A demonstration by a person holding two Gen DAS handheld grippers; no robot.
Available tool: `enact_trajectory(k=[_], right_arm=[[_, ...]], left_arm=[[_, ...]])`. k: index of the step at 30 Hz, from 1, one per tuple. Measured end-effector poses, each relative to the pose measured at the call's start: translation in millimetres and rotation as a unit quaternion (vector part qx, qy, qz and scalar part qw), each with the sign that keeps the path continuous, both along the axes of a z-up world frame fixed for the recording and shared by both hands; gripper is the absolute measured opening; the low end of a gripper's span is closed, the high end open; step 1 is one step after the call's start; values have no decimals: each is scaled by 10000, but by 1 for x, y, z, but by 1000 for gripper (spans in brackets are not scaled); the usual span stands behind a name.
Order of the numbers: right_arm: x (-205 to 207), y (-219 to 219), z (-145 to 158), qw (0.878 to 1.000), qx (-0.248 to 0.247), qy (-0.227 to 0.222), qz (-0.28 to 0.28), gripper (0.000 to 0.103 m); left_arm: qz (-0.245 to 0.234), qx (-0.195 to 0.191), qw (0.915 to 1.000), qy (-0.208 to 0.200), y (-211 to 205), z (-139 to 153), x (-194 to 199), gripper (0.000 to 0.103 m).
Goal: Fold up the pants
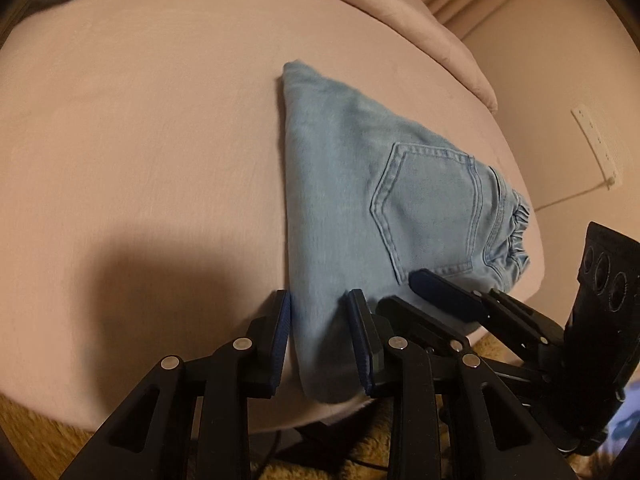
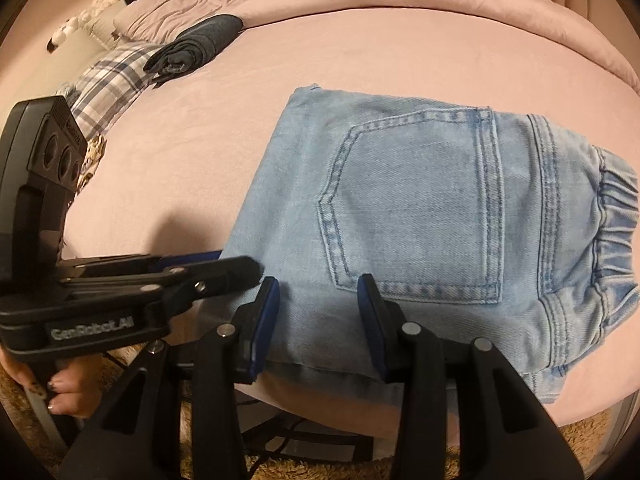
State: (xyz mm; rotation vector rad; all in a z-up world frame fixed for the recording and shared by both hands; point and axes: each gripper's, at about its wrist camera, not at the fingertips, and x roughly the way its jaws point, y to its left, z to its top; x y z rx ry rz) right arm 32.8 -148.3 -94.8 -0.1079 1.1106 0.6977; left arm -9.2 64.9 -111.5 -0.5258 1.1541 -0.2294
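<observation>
pants [image 2: 420, 216]: near hem hidden behind the right gripper [image 2: 320, 320] fingers; layers beneath the top fold cannot be seen
left gripper [image 1: 322, 344]: its body cut off by the left wrist view's lower edge
hand [image 2: 70, 394]: only a few fingers show, the rest cut off at the frame's left edge
items beyond the plaid cloth [image 2: 112, 84]: too small and blurred to identify

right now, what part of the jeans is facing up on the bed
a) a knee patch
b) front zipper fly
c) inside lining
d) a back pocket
d: the folded light-blue jeans lie on the pink bed with a stitched back pocket on top and the gathered elastic waistband at the right end; neither wrist view shows a fly, lining or patch.
</observation>
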Motion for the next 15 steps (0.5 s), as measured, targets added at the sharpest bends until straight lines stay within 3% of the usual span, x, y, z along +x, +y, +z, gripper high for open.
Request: enact_trajectory(k=[5,15], right_arm=[[-7,2,1,9999,-75,-106,45,41],[-3,-15,6,9995,203,213,-132,41]], left_arm=[[118,-195,9997,64,3,-1,-9,32],[13,122,9999,-7,-7,2,-17,33]])
